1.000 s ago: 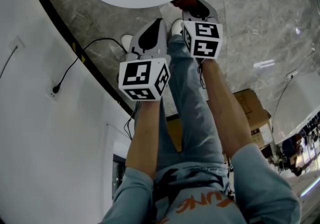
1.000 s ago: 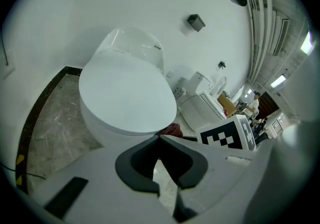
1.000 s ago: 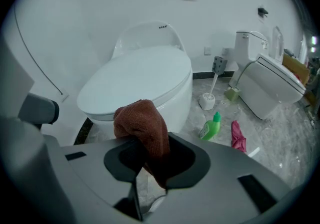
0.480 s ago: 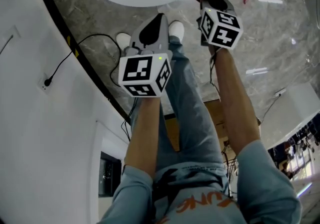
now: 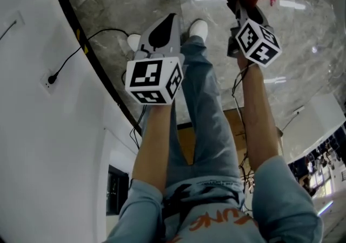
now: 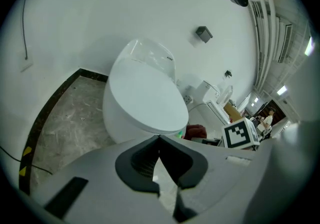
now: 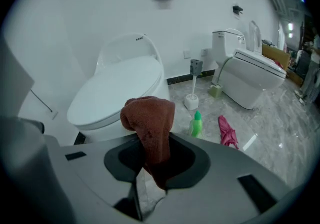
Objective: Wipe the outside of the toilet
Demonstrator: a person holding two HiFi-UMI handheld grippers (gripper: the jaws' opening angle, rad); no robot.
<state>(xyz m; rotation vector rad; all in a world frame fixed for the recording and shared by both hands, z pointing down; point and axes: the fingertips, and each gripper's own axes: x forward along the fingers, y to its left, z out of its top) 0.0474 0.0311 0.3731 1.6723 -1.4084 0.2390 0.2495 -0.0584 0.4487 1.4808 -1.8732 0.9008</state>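
Marble floor (image 7: 280, 138) in grey runs to a white wall (image 7: 90, 13); a white toilet (image 7: 120, 93) stands against that wall with its lid down, and a second toilet (image 7: 252, 76) sits well apart on its right; the person stands facing the first one, legs in blue jeans (image 5: 203, 112) showing between the two forearms in the head view; the left gripper (image 6: 159, 138) is held short of the bowl with its jaws brought together at the tips and nothing between them; the right gripper (image 7: 155, 143) is clamped on a brown cloth (image 7: 150, 123), which bunches up above the jaws (a dark end hangs below them) and sits just beside the front of the bowl, contact not clear from any view; on the floor to the right of the toilet stand a white toilet brush (image 7: 192, 91) in its holder and a green bottle (image 7: 196, 124), with a pink rag (image 7: 227, 130) lying near the bottle.
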